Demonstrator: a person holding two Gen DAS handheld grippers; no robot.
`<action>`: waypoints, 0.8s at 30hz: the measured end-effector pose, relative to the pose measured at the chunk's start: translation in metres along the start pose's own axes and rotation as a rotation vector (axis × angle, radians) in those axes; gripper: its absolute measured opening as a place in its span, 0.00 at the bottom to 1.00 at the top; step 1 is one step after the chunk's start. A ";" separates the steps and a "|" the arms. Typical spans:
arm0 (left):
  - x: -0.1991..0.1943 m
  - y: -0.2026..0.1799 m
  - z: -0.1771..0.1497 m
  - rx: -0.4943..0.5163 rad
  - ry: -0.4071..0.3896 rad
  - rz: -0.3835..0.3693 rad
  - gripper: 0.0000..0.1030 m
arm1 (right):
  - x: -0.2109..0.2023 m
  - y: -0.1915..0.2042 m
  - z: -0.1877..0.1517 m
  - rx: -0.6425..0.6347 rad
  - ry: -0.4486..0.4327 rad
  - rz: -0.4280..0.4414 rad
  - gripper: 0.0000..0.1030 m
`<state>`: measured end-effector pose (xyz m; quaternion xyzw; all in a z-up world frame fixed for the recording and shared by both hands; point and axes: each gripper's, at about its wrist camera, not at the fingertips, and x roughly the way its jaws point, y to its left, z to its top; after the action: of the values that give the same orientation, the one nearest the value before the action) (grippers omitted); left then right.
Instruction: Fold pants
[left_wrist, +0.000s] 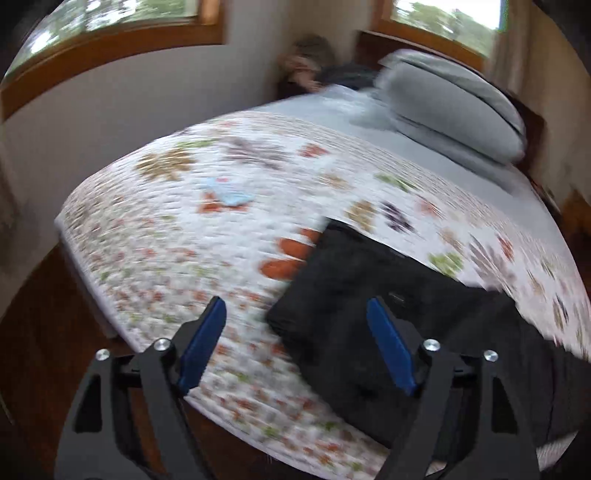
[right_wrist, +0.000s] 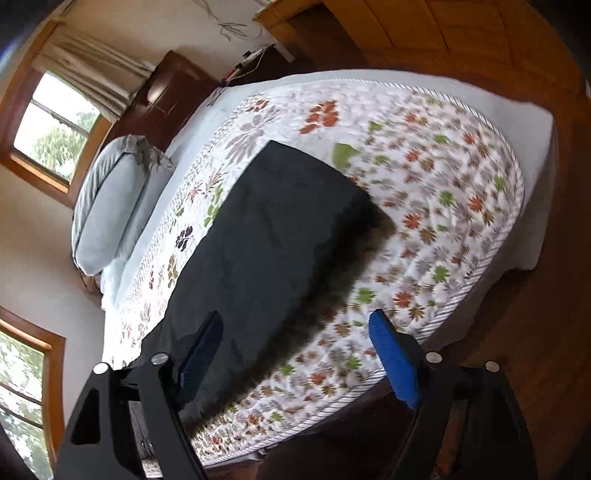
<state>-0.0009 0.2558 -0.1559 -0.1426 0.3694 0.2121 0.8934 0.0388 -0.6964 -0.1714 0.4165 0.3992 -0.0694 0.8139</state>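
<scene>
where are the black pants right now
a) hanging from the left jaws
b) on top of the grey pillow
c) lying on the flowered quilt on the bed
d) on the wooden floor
c: the black pants lie flat on the flowered quilt, apart from the grey pillow; the left gripper and the right gripper both have open jaws with nothing between the pads.

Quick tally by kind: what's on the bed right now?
Black pants: 1
Grey pillows: 2, stacked
Flowered quilt: 1
Small light-blue item, too blurred to identify: 1
Total: 5
</scene>
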 end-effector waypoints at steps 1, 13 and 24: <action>0.001 -0.016 -0.003 0.034 0.013 -0.033 0.78 | 0.004 -0.004 0.001 0.004 0.007 0.014 0.72; 0.061 -0.110 -0.039 0.214 0.164 -0.048 0.78 | 0.054 -0.036 0.031 0.140 0.040 0.173 0.84; 0.079 -0.111 -0.047 0.274 0.212 0.013 0.84 | 0.059 -0.003 0.038 0.107 0.048 0.219 0.82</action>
<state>0.0749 0.1611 -0.2342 -0.0389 0.4880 0.1492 0.8591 0.0995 -0.7130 -0.2026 0.5018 0.3665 0.0088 0.7835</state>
